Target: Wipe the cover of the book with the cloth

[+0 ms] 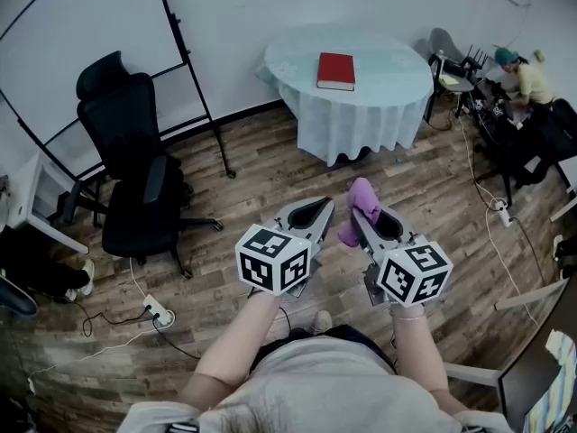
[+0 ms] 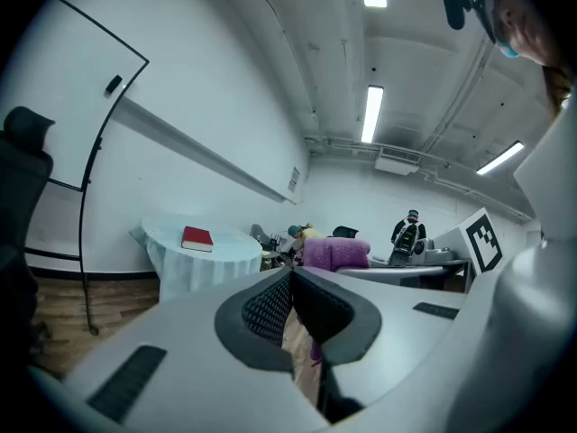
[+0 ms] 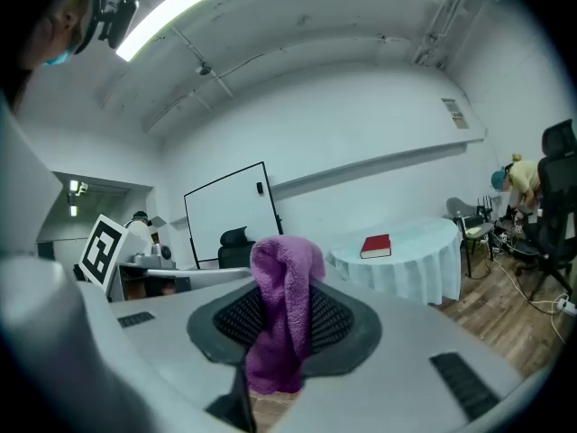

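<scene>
book on the counter, cloth in the right gripper, both well apart.
red book [image 1: 335,70] lies flat and closed on the round counter [image 1: 388,93] under a pale tablecloth, at 12 o'clock from the grippers in the head view. purple cloth [image 1: 363,197] is pinched in the right gripper [image 1: 361,224]: its fingers [image 3: 332,320] are clamped on it, one fold sticking up past the tips, the rest hanging below. left gripper [image 1: 325,207] sits just beside it at 9 o'clock, fingers [image 2: 269,311] pressed together with nothing between them. both grippers are over the wood floor [image 1: 270,161], not near the counter. black office chair [image 1: 135,179] at 10 o'clock, power strip [image 1: 158,312] on the floor at 8 o'clock, a person [image 1: 527,75] seated at 2 o'clock.
</scene>
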Demonstrator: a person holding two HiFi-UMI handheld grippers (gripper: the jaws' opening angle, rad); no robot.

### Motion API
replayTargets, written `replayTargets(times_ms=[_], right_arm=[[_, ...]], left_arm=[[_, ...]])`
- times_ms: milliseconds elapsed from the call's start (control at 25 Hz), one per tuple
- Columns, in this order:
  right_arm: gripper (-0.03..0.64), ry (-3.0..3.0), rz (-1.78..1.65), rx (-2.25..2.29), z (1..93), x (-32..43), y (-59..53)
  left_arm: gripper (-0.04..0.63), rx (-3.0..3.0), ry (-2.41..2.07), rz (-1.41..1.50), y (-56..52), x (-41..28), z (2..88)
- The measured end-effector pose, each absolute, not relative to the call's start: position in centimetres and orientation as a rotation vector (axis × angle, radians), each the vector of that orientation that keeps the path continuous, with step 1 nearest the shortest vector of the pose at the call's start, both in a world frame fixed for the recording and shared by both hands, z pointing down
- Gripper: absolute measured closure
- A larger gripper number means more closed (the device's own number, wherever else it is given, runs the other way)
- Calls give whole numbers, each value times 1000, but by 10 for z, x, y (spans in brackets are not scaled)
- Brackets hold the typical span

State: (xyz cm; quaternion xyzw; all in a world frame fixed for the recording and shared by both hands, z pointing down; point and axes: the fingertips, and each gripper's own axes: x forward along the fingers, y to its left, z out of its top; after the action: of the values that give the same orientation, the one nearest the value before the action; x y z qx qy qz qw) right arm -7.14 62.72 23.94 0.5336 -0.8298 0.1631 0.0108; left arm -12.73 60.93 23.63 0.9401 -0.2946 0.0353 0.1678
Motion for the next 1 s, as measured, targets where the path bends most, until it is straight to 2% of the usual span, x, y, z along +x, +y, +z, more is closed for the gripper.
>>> replayTargets(times_ms=[1000], right_arm=[[499,-2602,629,1584,266,-13,586]], left_arm=[[575,2556,-848,89,564,-73,257]])
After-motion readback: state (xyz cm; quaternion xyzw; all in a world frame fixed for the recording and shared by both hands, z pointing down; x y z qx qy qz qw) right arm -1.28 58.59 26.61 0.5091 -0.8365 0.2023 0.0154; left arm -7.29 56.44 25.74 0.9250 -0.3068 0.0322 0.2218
